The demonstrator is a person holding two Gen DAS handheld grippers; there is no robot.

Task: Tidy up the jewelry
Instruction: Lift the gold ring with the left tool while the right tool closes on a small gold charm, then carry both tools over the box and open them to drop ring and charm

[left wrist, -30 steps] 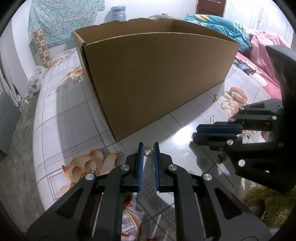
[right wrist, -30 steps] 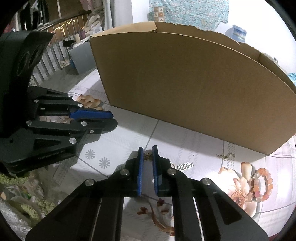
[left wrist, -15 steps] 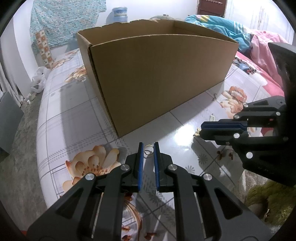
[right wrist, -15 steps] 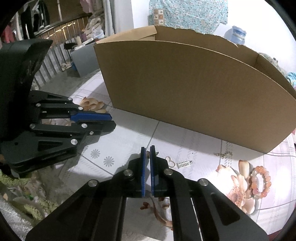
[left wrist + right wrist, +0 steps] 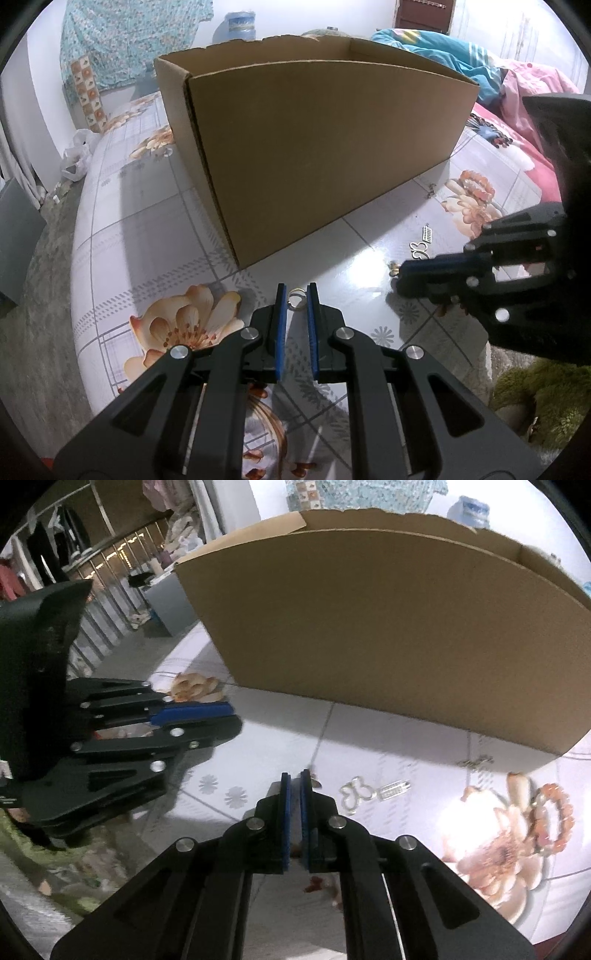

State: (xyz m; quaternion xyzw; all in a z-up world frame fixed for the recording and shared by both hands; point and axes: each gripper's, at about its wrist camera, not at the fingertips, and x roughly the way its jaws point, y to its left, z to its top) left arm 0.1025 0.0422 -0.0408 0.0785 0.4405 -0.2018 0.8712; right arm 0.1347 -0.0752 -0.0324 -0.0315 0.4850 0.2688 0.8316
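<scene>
An open cardboard box (image 5: 314, 147) stands on the floral table; it also shows in the right wrist view (image 5: 388, 627). My left gripper (image 5: 296, 295) is shut on a small gold ring (image 5: 296, 296), held just above the table in front of the box corner. My right gripper (image 5: 294, 777) is nearly closed with a small gold piece (image 5: 314, 782) at its tips; it shows from the side in the left wrist view (image 5: 400, 275). On the table lie a silver butterfly charm (image 5: 356, 794), a small silver bar charm (image 5: 396, 789), a thin chain piece (image 5: 474, 762) and an orange bead bracelet (image 5: 554, 818).
The table (image 5: 147, 229) is glossy with a flower print, its edge curving at the left. A pink and blue bedding pile (image 5: 498, 85) lies at the back right. A green rug (image 5: 535, 387) is below the table's right side.
Both grippers have pulled back and risen. The left still holds the ring. The right gripper's fingers have narrowed on the small gold piece and moved left of the butterfly charm.
</scene>
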